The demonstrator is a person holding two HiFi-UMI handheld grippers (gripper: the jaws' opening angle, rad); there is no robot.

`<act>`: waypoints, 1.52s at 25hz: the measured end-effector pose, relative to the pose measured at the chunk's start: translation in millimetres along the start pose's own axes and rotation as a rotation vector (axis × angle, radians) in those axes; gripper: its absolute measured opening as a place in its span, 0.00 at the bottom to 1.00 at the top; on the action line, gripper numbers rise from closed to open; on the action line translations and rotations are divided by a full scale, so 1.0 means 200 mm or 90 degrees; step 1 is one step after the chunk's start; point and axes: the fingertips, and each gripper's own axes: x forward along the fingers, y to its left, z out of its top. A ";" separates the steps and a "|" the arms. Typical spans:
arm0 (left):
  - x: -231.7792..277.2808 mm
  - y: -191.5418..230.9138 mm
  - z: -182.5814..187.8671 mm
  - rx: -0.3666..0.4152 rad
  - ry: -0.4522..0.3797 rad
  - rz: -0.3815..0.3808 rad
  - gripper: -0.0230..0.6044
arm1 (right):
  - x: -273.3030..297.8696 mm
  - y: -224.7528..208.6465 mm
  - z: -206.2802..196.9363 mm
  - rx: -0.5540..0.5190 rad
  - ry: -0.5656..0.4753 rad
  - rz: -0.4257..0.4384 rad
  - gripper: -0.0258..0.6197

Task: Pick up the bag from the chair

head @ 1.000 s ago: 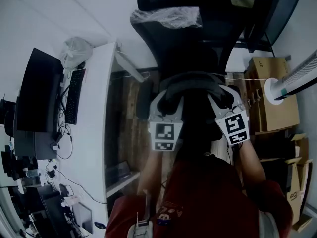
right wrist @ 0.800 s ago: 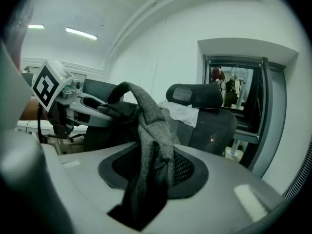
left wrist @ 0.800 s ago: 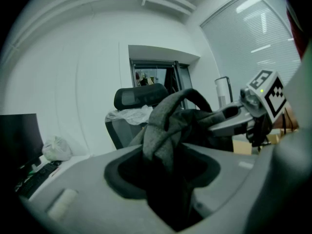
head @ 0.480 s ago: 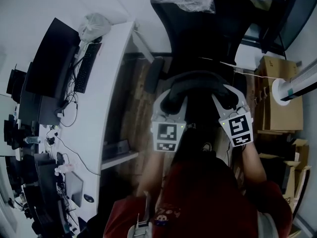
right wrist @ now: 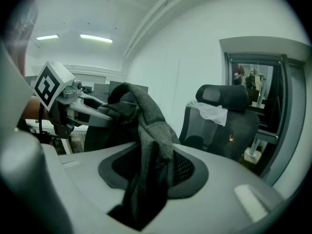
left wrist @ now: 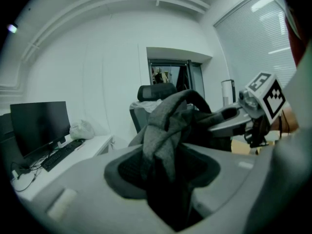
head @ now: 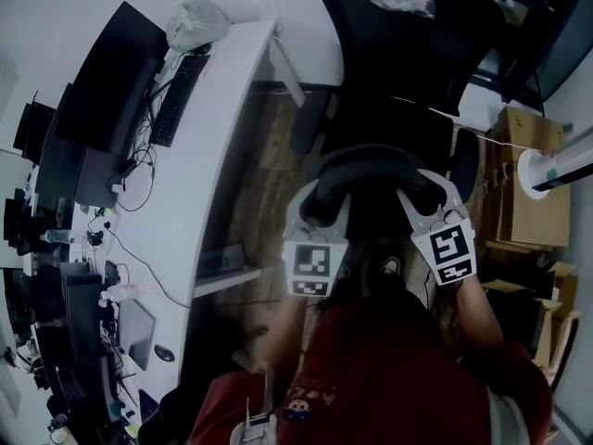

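Observation:
The bag is dark grey fabric, and its handle [head: 369, 158] arches between my two grippers in the head view. The dark body [head: 371, 216] hangs below, close to the person's red shirt. My left gripper [head: 318, 202] is shut on the handle's left end, with grey fabric [left wrist: 163, 140] bunched between its jaws. My right gripper [head: 419, 191] is shut on the right end, where the strap [right wrist: 148, 130] runs down into its jaws. The black office chair [head: 408, 54] stands beyond the bag, plastic film draped over its headrest [right wrist: 209, 108]. The bag hangs apart from the chair.
A white desk [head: 199, 156] runs along the left with a monitor [head: 102, 91], a keyboard [head: 181, 95] and a plastic bag [head: 195, 21]. Cardboard boxes [head: 528, 184] and a white tower fan [head: 556, 167] stand at the right. Wood floor shows between desk and chair.
Both grippers, still holding the bag's handle, have drawn back from the chair toward the person. The chair now sits farther up and to the right in the head view.

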 end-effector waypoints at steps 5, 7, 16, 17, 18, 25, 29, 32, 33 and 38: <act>-0.18 0.12 -0.06 -0.007 -0.007 -0.001 0.34 | 0.03 0.21 0.07 -0.008 0.002 0.007 0.26; -0.23 0.17 -0.07 -0.004 -0.011 -0.002 0.34 | 0.05 0.27 0.09 -0.006 0.001 0.009 0.26; -0.38 0.34 -0.14 0.000 -0.010 -0.001 0.34 | 0.13 0.48 0.16 -0.001 0.007 0.022 0.27; -0.39 0.35 -0.14 0.000 -0.010 0.000 0.34 | 0.14 0.49 0.16 -0.003 0.008 0.022 0.27; -0.40 0.36 -0.15 -0.001 -0.011 0.000 0.34 | 0.14 0.50 0.17 -0.004 0.008 0.021 0.27; -0.42 0.41 -0.15 -0.002 -0.019 0.002 0.34 | 0.17 0.54 0.20 -0.007 0.006 0.013 0.27; -0.43 0.41 -0.16 -0.004 -0.022 0.007 0.34 | 0.17 0.55 0.21 -0.011 0.004 0.014 0.27; -0.42 0.42 -0.15 -0.005 -0.025 0.007 0.34 | 0.18 0.54 0.22 -0.014 0.003 0.014 0.27; -0.42 0.43 -0.15 -0.005 -0.026 0.007 0.34 | 0.18 0.54 0.22 -0.015 0.001 0.013 0.27; -0.41 0.44 -0.14 -0.007 -0.027 0.007 0.34 | 0.20 0.53 0.24 -0.019 0.006 0.014 0.27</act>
